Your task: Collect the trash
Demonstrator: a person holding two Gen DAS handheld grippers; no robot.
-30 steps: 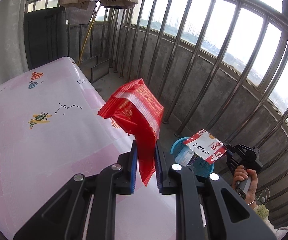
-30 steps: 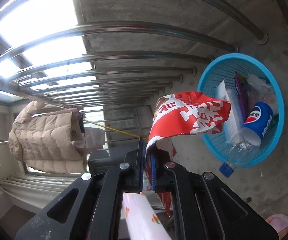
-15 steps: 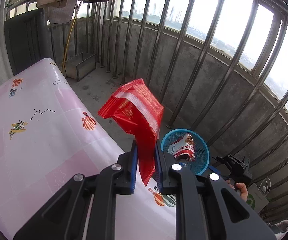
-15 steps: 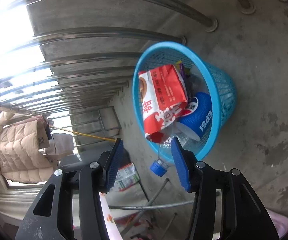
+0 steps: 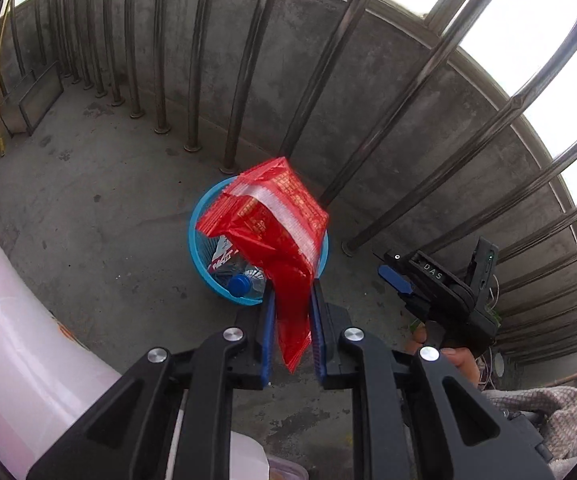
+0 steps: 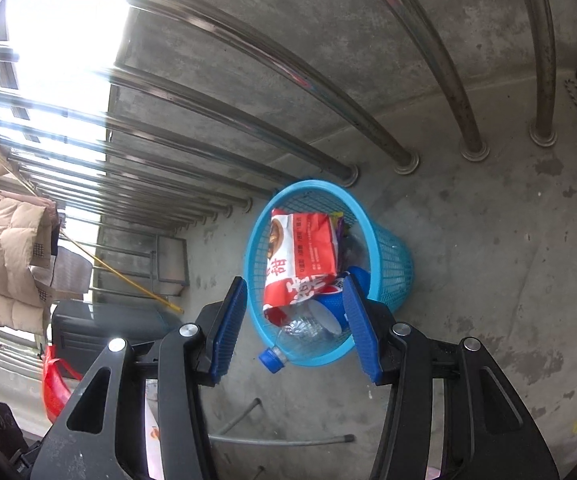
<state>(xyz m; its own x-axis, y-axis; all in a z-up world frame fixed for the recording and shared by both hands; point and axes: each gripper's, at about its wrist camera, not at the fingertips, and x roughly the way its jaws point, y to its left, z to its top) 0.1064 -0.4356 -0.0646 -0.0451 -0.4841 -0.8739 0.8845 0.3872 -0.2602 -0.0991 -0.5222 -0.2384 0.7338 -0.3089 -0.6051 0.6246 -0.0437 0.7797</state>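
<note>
My left gripper [image 5: 291, 320] is shut on a red snack wrapper [image 5: 272, 224] and holds it in the air over the blue mesh trash basket [image 5: 198, 240] on the concrete floor. My right gripper [image 6: 294, 316] is open and empty, above the basket [image 6: 392, 264]; it also shows in the left wrist view [image 5: 404, 292], to the right of the basket. In the basket lie a red and white snack bag [image 6: 300, 256], a blue Pepsi cup [image 6: 334, 304] and a clear plastic bottle with a blue cap [image 6: 284, 344].
Steel railing bars [image 5: 244, 60] on a low concrete wall stand just behind the basket. A table with a pink patterned cloth [image 5: 12, 320] is at the left. A beige down jacket [image 6: 0, 248] hangs further along the balcony.
My left gripper carried the red wrapper off the table to above the basket. My right gripper opened and dropped the red and white bag into the basket, then pulled back a little.
</note>
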